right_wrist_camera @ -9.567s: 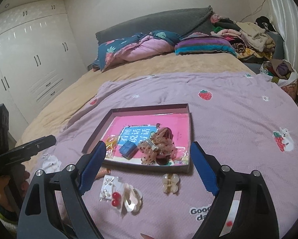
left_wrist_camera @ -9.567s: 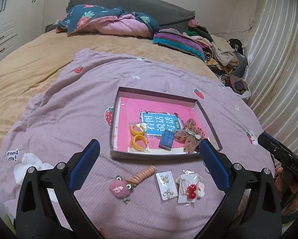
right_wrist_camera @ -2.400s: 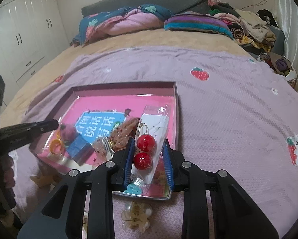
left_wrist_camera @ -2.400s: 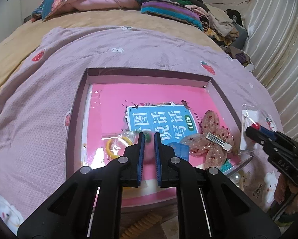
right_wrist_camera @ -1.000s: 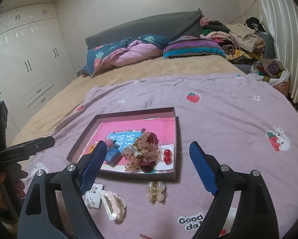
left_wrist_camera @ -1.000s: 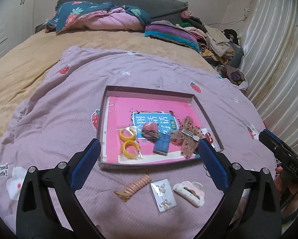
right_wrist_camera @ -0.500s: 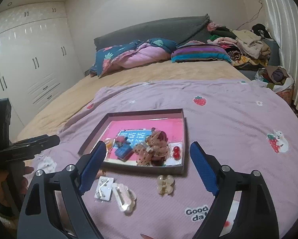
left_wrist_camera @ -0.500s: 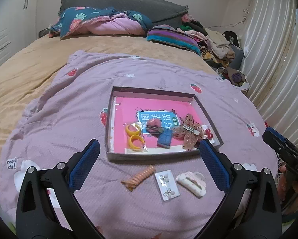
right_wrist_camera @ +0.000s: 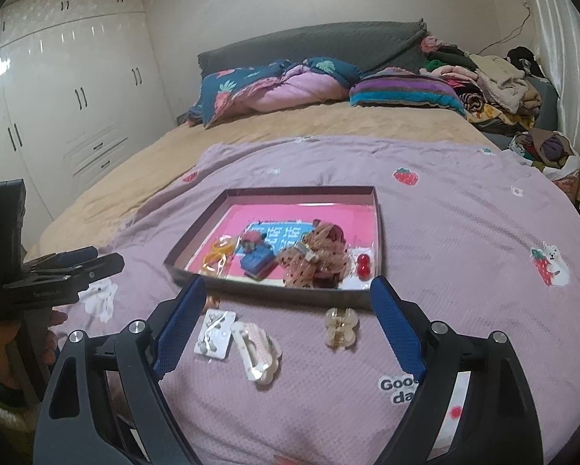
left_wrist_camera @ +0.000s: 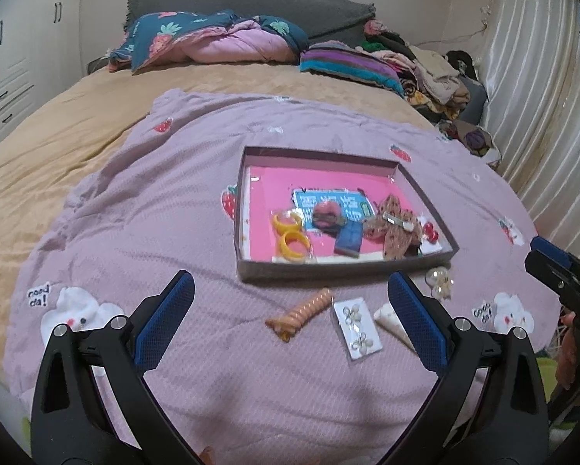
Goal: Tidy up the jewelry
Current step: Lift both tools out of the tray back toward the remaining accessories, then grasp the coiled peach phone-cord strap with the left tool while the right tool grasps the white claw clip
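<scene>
- Hovering wide open and empty, left tongs (left_wrist_camera: 290, 310) and right tongs (right_wrist_camera: 288, 316) face the tray (left_wrist_camera: 344, 267) on the bed, likely lining up another pickup
- Left outside it: coil tie (left_wrist_camera: 299, 314), earring card (left_wrist_camera: 358, 327), white clip (right_wrist_camera: 257, 352), clear clip (right_wrist_camera: 340, 327)

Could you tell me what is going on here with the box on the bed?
A person holds two grippers, sorting hair accessories into a shallow pink-lined box. Both the left gripper and right gripper are open and empty. An orange spiral hair tie, a white earring card, a pink claw clip and a pale claw clip lie outside on the purple blanket.
</scene>
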A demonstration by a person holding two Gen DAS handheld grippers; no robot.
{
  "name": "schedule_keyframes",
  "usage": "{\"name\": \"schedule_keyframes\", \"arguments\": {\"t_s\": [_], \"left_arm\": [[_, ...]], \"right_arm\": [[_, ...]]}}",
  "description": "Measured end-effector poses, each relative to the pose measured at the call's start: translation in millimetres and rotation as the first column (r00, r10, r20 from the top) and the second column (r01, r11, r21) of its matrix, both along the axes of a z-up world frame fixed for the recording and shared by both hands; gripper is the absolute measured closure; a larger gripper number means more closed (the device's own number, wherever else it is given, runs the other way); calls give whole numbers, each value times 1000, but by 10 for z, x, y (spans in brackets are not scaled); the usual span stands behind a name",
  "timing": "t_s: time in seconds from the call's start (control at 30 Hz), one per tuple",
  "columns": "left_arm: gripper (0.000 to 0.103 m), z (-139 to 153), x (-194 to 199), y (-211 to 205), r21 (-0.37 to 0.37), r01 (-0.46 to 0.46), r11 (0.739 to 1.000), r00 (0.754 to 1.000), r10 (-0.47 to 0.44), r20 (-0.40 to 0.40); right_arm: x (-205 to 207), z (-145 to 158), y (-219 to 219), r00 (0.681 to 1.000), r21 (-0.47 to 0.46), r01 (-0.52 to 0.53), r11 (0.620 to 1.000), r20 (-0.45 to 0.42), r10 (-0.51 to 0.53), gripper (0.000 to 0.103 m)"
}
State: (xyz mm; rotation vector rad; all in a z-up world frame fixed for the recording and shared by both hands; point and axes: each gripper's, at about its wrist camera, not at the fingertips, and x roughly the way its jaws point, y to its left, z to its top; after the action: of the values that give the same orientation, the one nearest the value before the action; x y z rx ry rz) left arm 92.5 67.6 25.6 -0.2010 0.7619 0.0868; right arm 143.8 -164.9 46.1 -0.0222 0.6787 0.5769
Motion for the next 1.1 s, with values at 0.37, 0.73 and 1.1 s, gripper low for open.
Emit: {"name": "schedule_keyframes", "arguments": {"t_s": [0.37,0.73,1.1], "left_arm": [[9,-182,-88,-78,51,30,998,999,-28,-39],[9,-457,-99,-56,65,51,997,994,-45,-103],[10,-760,16,15,56,68,996,985,-58,-162]], "right_arm": [[-83,-201,118,999,-42,-37,998,-41,35,18],[-135,-499,332,992,-105,-95,990,-98,85,18],[-48,-812,475,984,-178,-117,977,-156,89,18]]}}
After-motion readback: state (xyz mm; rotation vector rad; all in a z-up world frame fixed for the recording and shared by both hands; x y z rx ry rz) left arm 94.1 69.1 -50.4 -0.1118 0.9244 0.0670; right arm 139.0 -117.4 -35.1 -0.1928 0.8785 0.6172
